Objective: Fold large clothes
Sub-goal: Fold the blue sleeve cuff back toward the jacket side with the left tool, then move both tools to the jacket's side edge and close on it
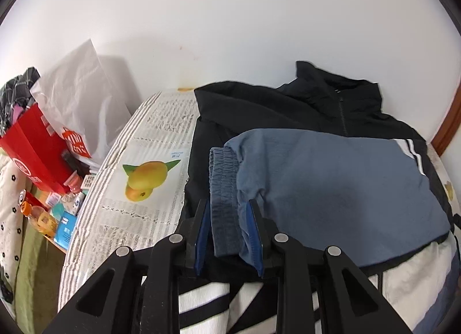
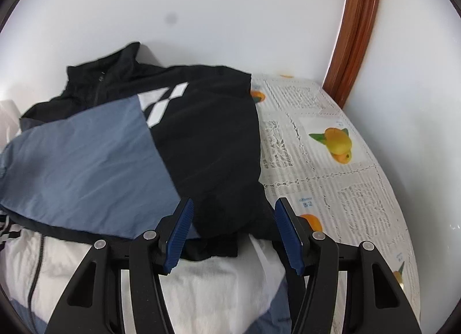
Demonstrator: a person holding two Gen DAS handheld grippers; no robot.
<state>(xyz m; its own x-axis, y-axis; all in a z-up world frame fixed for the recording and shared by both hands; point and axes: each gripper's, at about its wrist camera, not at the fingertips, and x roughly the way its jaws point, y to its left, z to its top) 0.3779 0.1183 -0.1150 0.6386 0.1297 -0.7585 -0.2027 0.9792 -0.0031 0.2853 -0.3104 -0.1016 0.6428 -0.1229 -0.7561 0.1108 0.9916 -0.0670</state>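
The left gripper (image 1: 229,218) had its blue-padded fingers (image 1: 201,233) set a moderate way apart, with the elastic cuff (image 1: 223,178) of the jacket's blue sleeve lying between them; whether the pads actually pinched the cuff could not be told, since a gap showed on the left side. The right gripper (image 2: 233,227) stood spread wide, its ribbed blue pads (image 2: 180,233) on either side of the dark end of the black sleeve (image 2: 213,161), touching nothing clearly.

The jacket (image 1: 317,109) lay spread over the middle of the tabletop, collar toward the far edge by the wall and white lower body toward the near edge. Both sleeves were folded in across the chest: the blue-grey one (image 1: 331,184) lay flat with few creases, and the black one crossed it, white stripes (image 2: 164,100) showing near the shoulder. The zip ran down from the collar.

A newspaper-print cloth (image 2: 331,161) with fruit pictures covered the tabletop. Beyond its left edge stood a red bag (image 1: 31,146) among clutter.
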